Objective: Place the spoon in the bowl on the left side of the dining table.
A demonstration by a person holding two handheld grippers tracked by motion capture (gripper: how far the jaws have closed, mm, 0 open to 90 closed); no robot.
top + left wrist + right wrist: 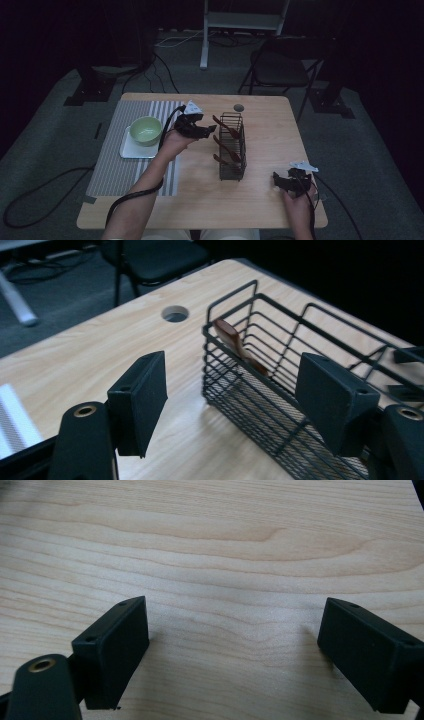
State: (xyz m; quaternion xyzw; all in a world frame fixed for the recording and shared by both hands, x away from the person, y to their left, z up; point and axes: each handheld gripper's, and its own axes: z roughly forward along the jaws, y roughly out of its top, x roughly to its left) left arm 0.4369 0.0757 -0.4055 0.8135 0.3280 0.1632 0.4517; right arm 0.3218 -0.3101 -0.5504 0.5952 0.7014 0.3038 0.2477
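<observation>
The left hand-held gripper [212, 129], jaws apart and empty, had the wire basket's [232, 147] far spoon [225, 126] at three o'clock.

We see the rack [232, 146] standing near the middle of the table [260, 200], with three spoons [227, 149] in it, leaning out over its left side, and a hole [239, 107] in the tabletop just behind it. To the left lies a mat [115, 165], on it a plate [131, 150], and on the plate a bowl [145, 130]. The left gripper [206, 130] sits between bowl and rack, just left of the rack; the right gripper [278, 181] is near the front right corner, and a chair [280, 70] stands behind the table.
</observation>
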